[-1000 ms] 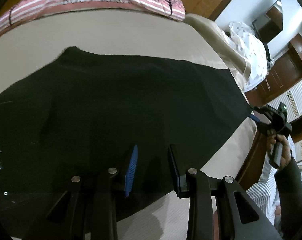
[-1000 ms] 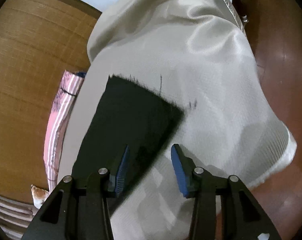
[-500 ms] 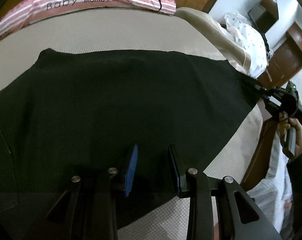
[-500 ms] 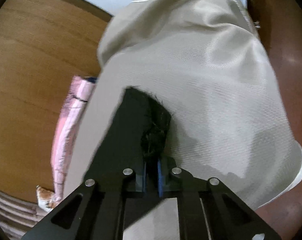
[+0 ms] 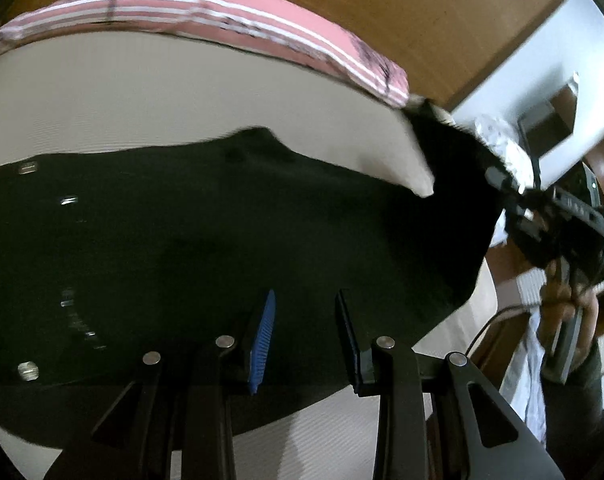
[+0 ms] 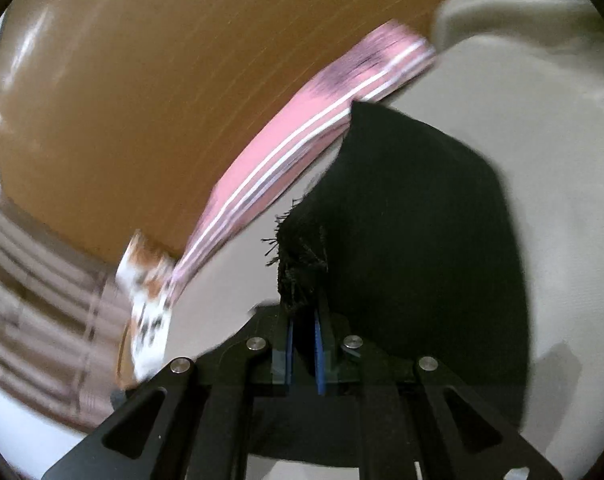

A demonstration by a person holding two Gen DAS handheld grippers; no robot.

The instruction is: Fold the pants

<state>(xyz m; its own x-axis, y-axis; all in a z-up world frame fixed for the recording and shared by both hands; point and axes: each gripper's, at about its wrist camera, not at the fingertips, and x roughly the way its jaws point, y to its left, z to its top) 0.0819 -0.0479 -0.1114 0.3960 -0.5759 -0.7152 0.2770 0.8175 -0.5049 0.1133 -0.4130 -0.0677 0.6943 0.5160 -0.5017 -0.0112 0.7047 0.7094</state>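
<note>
Beige bedsheet is seen covering the mattress across both views. Behind it, at the far side, a brown wooden headboard is seen, with a pink striped pillow laid along the far edge of the bed.

Black pants are spread over the near half of the sheet in the left wrist view. Their right end is raised off the sheet and drawn toward the far side, so that a patch of sheet shows beneath the lifted fabric.

Left gripper: blue-padded fingers are held apart, with a clear gap between them; they are positioned above the near edge of the pants and nothing is gripped.

Right gripper: fingers are closed to a narrow slot and a frayed hem of the pants is pinched between the pads. In that view the fabric falls away to the right of the jaws onto the sheet. The same gripper is seen at the right of the left wrist view, held by a hand.

Motion blur is noted in the right wrist view.
</note>
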